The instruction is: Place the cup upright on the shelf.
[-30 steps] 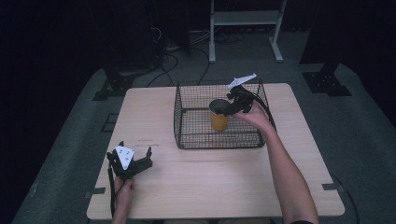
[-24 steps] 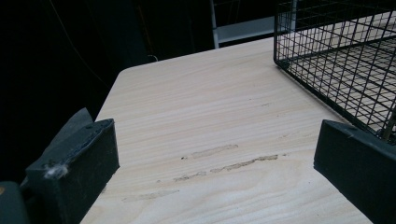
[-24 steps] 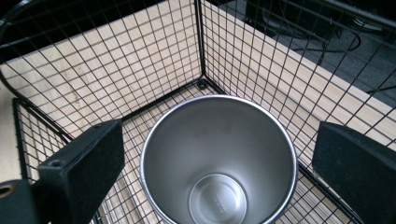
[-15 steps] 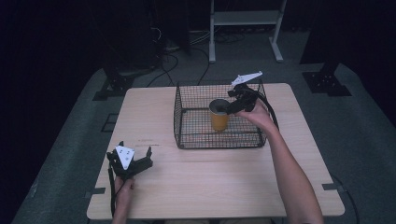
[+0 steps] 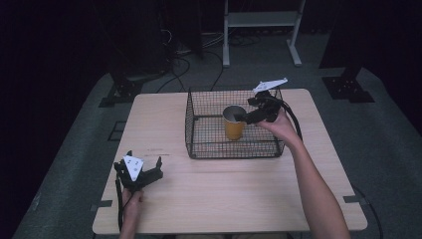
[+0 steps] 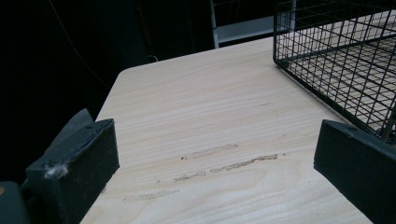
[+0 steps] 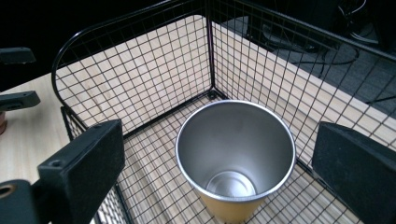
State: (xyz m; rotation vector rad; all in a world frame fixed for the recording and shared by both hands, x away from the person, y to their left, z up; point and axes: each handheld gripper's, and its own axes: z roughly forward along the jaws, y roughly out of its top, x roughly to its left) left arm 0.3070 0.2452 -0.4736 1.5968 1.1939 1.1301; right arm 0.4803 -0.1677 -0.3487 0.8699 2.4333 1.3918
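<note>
While raised, right gripper over cup

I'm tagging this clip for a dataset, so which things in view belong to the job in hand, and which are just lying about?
In the job:
- orange cup, upright inside the basket
- wire basket
- right tongs, open just above the cup

Lying about:
- left tongs, open, resting on the table
- white stand on the floor behind
- floor cables

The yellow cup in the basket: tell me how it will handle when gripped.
The cup looks like thin metal, so probably stiff and light. It is empty and tapers to a narrow base, so a sideways nudge may tip it. Its smooth wall could slip between the pads.
</note>
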